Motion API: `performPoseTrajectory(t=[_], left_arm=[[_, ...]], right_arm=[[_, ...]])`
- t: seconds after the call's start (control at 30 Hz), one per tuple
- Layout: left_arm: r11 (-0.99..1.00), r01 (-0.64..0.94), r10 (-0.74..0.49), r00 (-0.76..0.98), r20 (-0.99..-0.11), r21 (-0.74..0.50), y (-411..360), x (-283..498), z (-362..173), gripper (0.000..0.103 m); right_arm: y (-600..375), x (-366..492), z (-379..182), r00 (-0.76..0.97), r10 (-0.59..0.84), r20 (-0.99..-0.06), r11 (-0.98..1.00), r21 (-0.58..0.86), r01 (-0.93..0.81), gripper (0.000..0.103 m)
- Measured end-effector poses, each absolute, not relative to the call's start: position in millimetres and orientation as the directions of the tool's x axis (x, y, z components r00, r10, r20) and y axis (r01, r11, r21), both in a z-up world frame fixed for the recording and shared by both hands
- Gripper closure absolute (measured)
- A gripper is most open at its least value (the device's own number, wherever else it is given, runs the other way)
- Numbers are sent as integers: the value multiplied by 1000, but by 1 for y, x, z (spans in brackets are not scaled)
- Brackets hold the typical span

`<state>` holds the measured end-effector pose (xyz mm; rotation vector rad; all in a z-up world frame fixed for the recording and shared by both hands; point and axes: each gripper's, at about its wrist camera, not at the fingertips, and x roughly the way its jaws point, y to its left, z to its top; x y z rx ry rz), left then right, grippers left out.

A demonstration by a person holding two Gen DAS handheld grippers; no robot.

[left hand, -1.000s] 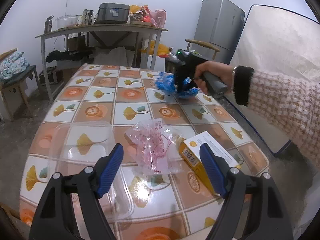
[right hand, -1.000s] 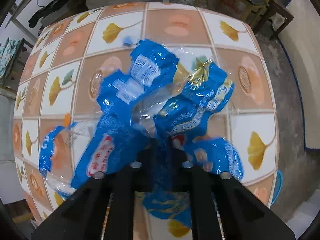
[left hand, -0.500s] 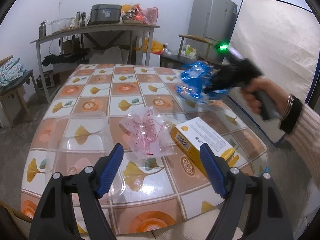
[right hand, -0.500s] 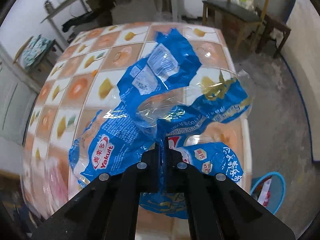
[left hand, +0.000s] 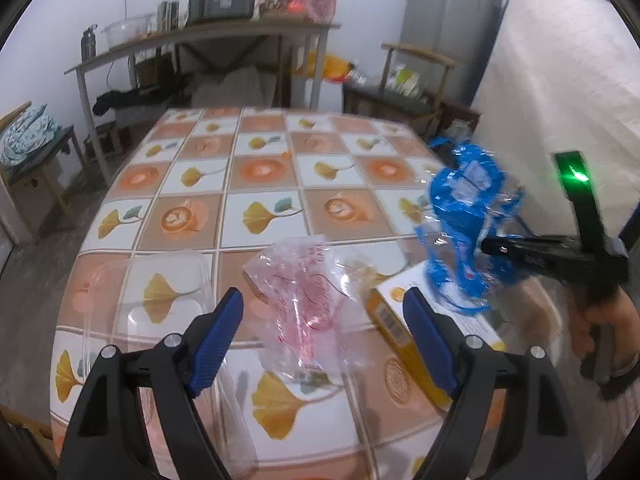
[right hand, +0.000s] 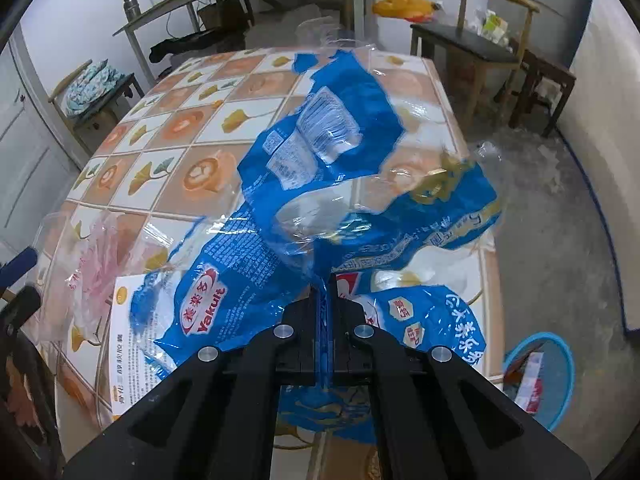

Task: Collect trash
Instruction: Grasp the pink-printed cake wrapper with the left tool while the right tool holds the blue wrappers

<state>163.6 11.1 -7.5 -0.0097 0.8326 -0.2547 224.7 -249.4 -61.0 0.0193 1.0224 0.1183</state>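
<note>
Currently, one piece of trash is in hand and none of the visible rest has been cleared. The blue wrapper (right hand: 320, 208) is pinched between the fully closed jaws of the right gripper (right hand: 325, 300) and hangs clear of the tiled table (left hand: 264, 168); in the left wrist view it is seen at the right of the frame, past the table's right edge. A blue bin (right hand: 540, 372), already holding some litter, is seen at the lower right of the right wrist view, on the floor beside the table; the wrapper is judged to be bound for it, with the drop not yet made.

Left on the table: a crumpled pink-printed clear bag (left hand: 308, 304) at lower centre, a clear plastic lid or tray (left hand: 152, 304) at lower left, and a yellow carton (left hand: 404, 320) just right of the bag.

The left gripper (left hand: 322, 344) is held above the near table edge, tilted downward, jaws wide apart with nothing pressed between them; the pink bag is framed in the gap. The right gripper is angled steeply downward, and the hand (left hand: 604, 332) on its handle is seen at the far right.
</note>
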Motion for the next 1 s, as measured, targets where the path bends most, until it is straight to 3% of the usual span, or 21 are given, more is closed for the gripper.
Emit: performPoseTrajectory(t=[0.4, 0.63, 0.97, 1.0], left_arm=[[976, 215, -141, 494, -858, -36, 0, 204, -43, 23], [976, 215, -99, 464, -881, 4, -7, 216, -55, 24], [970, 235, -49, 461, -886, 69, -15, 223, -68, 37], [971, 231, -53, 461, -886, 62, -15, 224, -68, 42]], right_arm=[[-258, 220, -71, 523, 184, -832, 983, 153, -104, 102], [-263, 219, -74, 523, 203, -828, 979, 175, -103, 102], [-265, 216, -72, 521, 206, -828, 979, 178, -104, 102], [-264, 216, -71, 521, 202, -829, 979, 173, -104, 102]])
